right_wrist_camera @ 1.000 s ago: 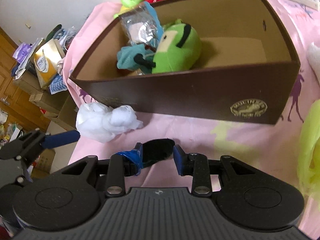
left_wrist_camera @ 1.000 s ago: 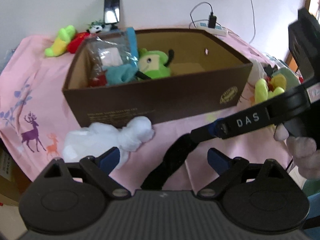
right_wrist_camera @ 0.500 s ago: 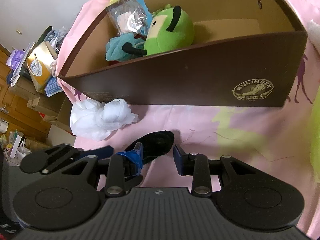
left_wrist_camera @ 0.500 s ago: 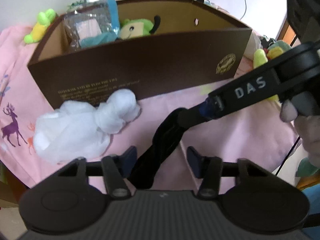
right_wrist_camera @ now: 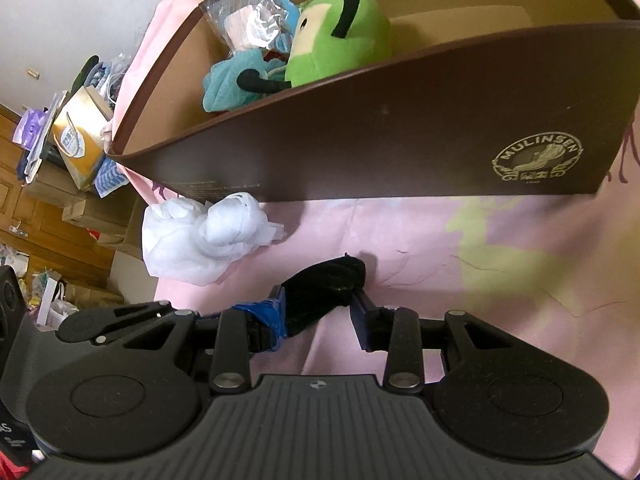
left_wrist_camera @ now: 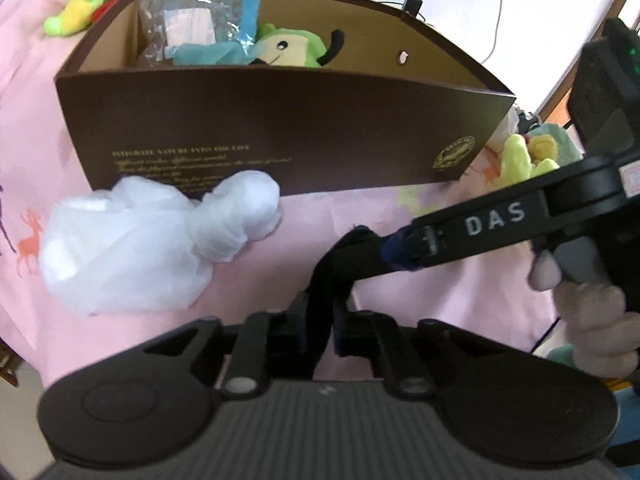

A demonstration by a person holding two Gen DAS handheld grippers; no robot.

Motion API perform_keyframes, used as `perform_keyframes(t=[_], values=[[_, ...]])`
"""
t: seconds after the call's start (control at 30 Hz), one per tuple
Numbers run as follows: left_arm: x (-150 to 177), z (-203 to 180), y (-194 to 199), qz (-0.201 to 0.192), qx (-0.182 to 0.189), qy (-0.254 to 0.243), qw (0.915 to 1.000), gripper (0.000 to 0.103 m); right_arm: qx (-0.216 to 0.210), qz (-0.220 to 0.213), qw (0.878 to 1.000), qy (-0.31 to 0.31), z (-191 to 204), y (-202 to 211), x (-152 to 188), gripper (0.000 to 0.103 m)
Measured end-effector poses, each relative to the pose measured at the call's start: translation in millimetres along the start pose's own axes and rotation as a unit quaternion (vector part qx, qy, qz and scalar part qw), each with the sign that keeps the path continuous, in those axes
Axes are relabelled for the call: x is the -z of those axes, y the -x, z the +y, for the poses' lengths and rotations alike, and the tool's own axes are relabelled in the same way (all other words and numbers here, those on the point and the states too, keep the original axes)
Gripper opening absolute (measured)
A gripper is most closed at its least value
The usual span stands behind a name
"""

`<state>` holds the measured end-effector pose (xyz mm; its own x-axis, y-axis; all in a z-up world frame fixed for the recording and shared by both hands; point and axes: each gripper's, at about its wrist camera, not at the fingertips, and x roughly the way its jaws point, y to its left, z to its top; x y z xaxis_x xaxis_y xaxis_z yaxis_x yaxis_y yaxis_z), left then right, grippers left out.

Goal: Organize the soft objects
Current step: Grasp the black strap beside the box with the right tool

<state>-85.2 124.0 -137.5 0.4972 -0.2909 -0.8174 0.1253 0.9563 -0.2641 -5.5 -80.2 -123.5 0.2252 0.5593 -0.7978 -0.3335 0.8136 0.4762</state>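
A black soft cloth (left_wrist_camera: 326,272) lies on the pink tablecloth (left_wrist_camera: 360,216) in front of the brown box (left_wrist_camera: 280,132). My left gripper (left_wrist_camera: 320,320) is shut on its near end. In the right wrist view the same black cloth (right_wrist_camera: 324,292) sits between the fingers of my right gripper (right_wrist_camera: 318,312), whose jaws are opening and no longer squeeze it. One right finger (left_wrist_camera: 480,228) reaches in from the right in the left wrist view, with a hand on the handle behind it. A white soft bundle (left_wrist_camera: 140,240) rests just left of the cloth.
The brown box (right_wrist_camera: 400,140) holds a green plush (right_wrist_camera: 340,32), a teal cloth (right_wrist_camera: 228,88) and a clear plastic packet (right_wrist_camera: 248,24). A yellow-green plush (left_wrist_camera: 520,156) lies right of the box, a green toy (left_wrist_camera: 80,16) far left. Cartons and clutter (right_wrist_camera: 76,136) stand past the table's left edge.
My left gripper came down and closer and closed on the black cloth. My right gripper's jaws spread wider around the cloth. The box now fills more of both views.
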Motion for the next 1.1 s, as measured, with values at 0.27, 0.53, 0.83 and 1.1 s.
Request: perform_keyframes(t=[0.27,0.53,0.83,1.1], values=[[4.4,-17.6,2.9,-0.009,0.018,-0.005,0.9998,0.003,-0.014,0.010,1.000,-0.001,-3.6,1.6,0.0,0.019],[2.0,-31.0,19.1,-0.031,0.040,-0.002,0.9987,0.002,-0.042,0.008,0.999,0.007,-8.1,15.8,-0.6,0.011],[-2.4,-49.6,37.7,-0.058,0.042,-0.013,0.9973,0.002,-0.060,-0.014,0.998,0.031,-9.4,40.5,-0.6,0.002],[-15.7,-71.6,66.8,-0.097,0.062,-0.046,0.9923,0.002,-0.106,-0.043,0.992,0.055,-1.4,71.2,-4.8,0.000]])
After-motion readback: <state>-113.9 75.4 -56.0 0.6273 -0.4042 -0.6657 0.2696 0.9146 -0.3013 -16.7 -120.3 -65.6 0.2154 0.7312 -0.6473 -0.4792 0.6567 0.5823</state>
